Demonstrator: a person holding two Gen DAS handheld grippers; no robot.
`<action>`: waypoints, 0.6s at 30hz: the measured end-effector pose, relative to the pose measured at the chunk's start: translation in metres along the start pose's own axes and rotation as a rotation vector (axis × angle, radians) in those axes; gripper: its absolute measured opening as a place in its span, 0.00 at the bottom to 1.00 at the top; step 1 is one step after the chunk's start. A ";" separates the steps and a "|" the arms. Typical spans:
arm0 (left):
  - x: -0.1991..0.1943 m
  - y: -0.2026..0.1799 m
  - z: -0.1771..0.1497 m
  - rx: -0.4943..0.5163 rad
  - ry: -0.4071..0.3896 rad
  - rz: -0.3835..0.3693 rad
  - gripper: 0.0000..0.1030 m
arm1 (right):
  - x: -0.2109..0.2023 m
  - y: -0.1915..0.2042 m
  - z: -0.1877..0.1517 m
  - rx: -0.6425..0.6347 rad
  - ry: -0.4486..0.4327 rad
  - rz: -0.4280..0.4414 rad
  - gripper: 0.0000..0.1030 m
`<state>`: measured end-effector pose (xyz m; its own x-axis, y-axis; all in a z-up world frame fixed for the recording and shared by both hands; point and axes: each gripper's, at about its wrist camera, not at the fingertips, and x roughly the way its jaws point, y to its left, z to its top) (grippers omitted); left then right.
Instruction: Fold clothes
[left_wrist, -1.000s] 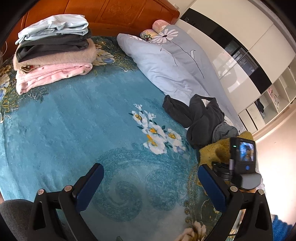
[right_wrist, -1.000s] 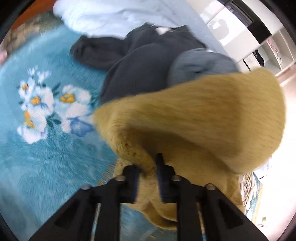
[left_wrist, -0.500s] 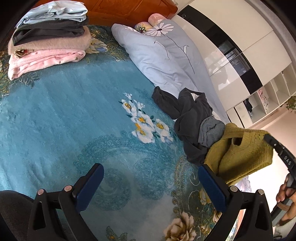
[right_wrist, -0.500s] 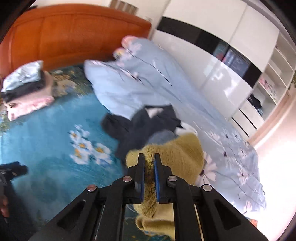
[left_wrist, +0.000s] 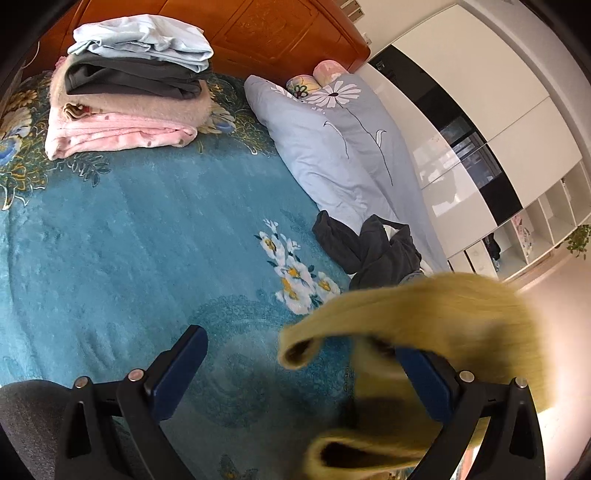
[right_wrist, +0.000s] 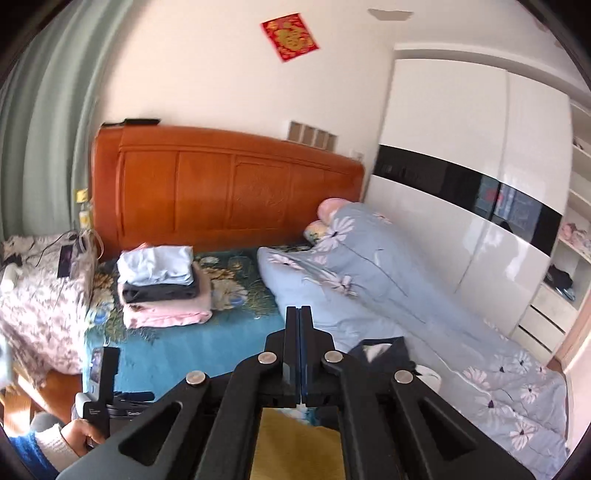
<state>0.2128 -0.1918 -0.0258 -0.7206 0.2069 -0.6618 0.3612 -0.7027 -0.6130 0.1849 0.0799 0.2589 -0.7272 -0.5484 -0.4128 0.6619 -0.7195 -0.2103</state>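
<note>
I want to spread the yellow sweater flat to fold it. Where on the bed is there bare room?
The blue blanket is bare between the folded stack at the headboard, the white flower print and the left gripper. It is crowded on the right: dark clothes against the grey-blue duvet, where the yellow sweater hangs.

Left wrist view: low over the bed (left_wrist: 110, 240), close, angled down across the teal blanket toward the headboard (left_wrist: 277, 33) and wardrobe (left_wrist: 498, 110). Right wrist view: higher and farther back, near level, facing the headboard (right_wrist: 229, 192) and wall. Shared by both: folded stack (left_wrist: 129, 85) (right_wrist: 162, 288), blue duvet (left_wrist: 343, 147) (right_wrist: 369, 280), dark clothes pile (left_wrist: 373, 251) (right_wrist: 384, 349), wardrobe (right_wrist: 461, 221).
</note>
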 end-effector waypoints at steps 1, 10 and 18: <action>-0.001 0.002 0.000 -0.005 -0.003 0.000 1.00 | 0.003 -0.006 -0.003 0.012 0.017 -0.024 0.00; 0.008 0.035 0.006 -0.172 0.012 -0.022 1.00 | 0.123 0.009 -0.118 0.086 0.395 0.101 0.00; -0.036 0.067 0.031 -0.281 -0.125 -0.021 1.00 | 0.225 0.111 -0.221 0.148 0.691 0.426 0.54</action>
<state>0.2441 -0.2676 -0.0295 -0.7906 0.1217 -0.6001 0.4824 -0.4799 -0.7328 0.1346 -0.0294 -0.0531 -0.1113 -0.4357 -0.8932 0.7901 -0.5840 0.1864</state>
